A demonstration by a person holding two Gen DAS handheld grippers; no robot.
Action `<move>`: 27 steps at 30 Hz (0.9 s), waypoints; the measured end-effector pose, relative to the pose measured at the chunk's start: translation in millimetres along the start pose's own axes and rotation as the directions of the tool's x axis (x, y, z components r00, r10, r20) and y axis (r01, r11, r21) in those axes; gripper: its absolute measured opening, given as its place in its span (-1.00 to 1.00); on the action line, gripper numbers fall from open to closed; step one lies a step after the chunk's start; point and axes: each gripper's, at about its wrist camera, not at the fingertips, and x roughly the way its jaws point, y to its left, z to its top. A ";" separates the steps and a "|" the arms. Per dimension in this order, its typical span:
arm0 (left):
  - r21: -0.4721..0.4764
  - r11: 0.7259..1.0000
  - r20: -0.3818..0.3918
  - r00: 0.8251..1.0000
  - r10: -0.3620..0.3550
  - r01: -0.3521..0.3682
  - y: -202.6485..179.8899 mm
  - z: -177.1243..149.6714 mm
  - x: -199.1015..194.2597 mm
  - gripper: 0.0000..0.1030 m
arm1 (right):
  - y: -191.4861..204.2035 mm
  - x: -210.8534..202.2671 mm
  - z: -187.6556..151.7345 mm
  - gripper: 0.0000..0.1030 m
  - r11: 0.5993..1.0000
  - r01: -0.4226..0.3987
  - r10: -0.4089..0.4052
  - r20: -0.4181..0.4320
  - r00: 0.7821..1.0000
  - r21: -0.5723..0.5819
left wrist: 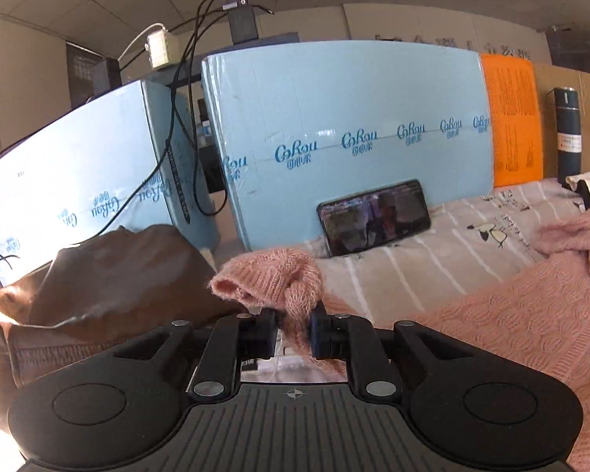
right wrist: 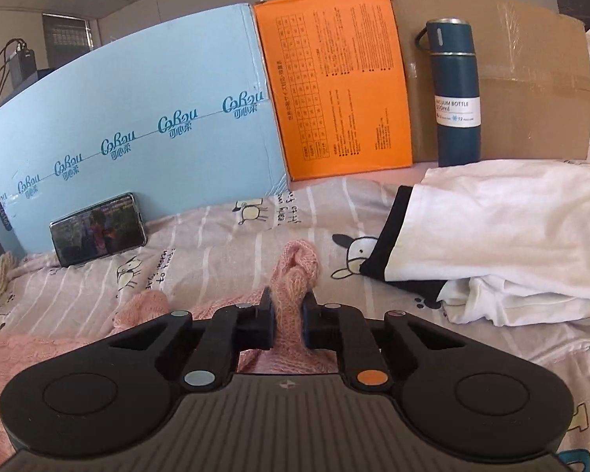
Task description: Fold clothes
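the pink knit sweater (left wrist: 531, 314) lies spread on the striped cartoon bedsheet (left wrist: 413, 244), and we hold it at two places so it can be lifted and laid over itself; our left gripper (left wrist: 293, 332) has its jaws closed tight on a bunched end of the knit, probably a cuff or corner, which pokes out past the pads; our right gripper (right wrist: 287, 320) is clamped the same way on another fold of pink wool; gripping both ends keeps the edge taut for a clean fold, we judge; a brown garment (left wrist: 110, 283) sits just beside on the left, a folded white garment (right wrist: 503, 236) lies on the right, apart; a phone (right wrist: 98, 228) leans on the blue box (right wrist: 137, 118) behind.
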 end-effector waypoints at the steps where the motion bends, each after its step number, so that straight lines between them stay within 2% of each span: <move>1: -0.003 1.000 0.027 1.000 0.004 -0.004 -1.0 6.3 -0.5 -0.72 | -1.5 -2.3 3.4 -0.79 1.000 0.026 -0.026 0.026 0.999 -0.003; 2: -0.006 1.000 0.054 0.999 0.009 -0.008 -2.0 12.7 -1.0 -0.72 | -3.1 -4.2 6.8 -0.79 0.999 0.053 -0.052 0.051 0.997 -0.006; 4: 0.005 1.000 0.036 0.999 0.027 -0.028 -4.0 16.7 8.6 -0.71 | -10.2 -1.4 11.2 -0.79 0.995 0.099 -0.099 0.065 0.993 -0.002; 6: 0.033 0.998 -0.019 0.999 0.048 -0.047 -7.5 13.2 22.8 -0.61 | -17.3 1.8 15.3 -0.79 0.990 0.144 -0.143 0.076 0.987 0.002; 7: 0.051 0.996 -0.030 0.996 0.079 -0.078 -10.3 9.7 27.9 -0.53 | -21.7 8.2 13.2 -0.79 0.990 0.144 -0.144 0.042 0.989 0.009; 9: 0.088 0.986 -0.049 0.988 0.146 -0.141 -15.8 2.3 37.9 -0.24 | -30.3 21.0 8.8 -0.77 0.989 0.145 -0.144 -0.024 0.989 0.023; 10: 0.118 0.978 -0.034 0.984 0.175 -0.170 -17.6 -0.1 38.2 -0.09 | -32.3 26.4 4.7 -0.76 0.987 0.155 -0.154 -0.040 0.987 0.028; 12: 0.173 0.957 -0.009 0.972 0.236 -0.231 -20.7 -3.1 39.4 -0.01 | -36.3 36.9 -3.0 -0.64 0.984 0.176 -0.172 -0.073 0.982 0.039; 13: 0.196 0.942 0.006 0.961 0.276 -0.272 -22.1 -4.3 39.2 0.34 | -37.6 39.0 -4.1 -0.62 0.983 0.180 -0.175 -0.085 0.981 0.047; 14: 0.217 0.925 0.023 0.949 0.316 -0.313 -23.4 -5.5 39.0 0.59 | -38.5 37.2 -4.6 -0.55 0.981 0.184 -0.180 -0.078 0.981 0.056; 15: 0.238 0.905 0.041 0.934 0.354 -0.353 -24.7 -6.7 38.8 0.61 | -39.3 35.5 -5.1 -0.41 0.980 0.189 -0.184 -0.071 0.980 0.065; 18: 0.276 0.898 0.011 0.935 0.354 -0.343 -25.5 -10.7 41.0 0.73 | -42.8 32.6 -5.9 -0.23 0.978 0.188 -0.183 -0.062 0.981 0.092; 20: 0.343 0.874 -0.078 0.917 0.391 -0.344 -26.9 -16.9 59.0 0.85 | -45.4 31.3 -6.3 -0.18 0.977 0.184 -0.178 -0.060 0.982 0.110; 21: 0.348 0.871 -0.091 0.912 0.401 -0.348 -26.4 -17.2 62.1 0.88 | -46.3 30.1 -6.1 -0.12 0.976 0.182 -0.176 -0.053 0.983 0.117; 25: 0.313 0.877 -0.073 0.912 0.404 -0.363 -21.4 -12.9 48.2 0.93 | -52.7 18.3 -4.1 0.06 0.974 0.148 -0.150 0.002 0.989 0.170; 27: 0.248 0.894 -0.003 0.922 0.387 -0.374 -20.6 -1.8 21.3 0.93 | -53.0 9.5 -0.9 0.12 0.974 0.123 -0.132 0.035 0.991 0.188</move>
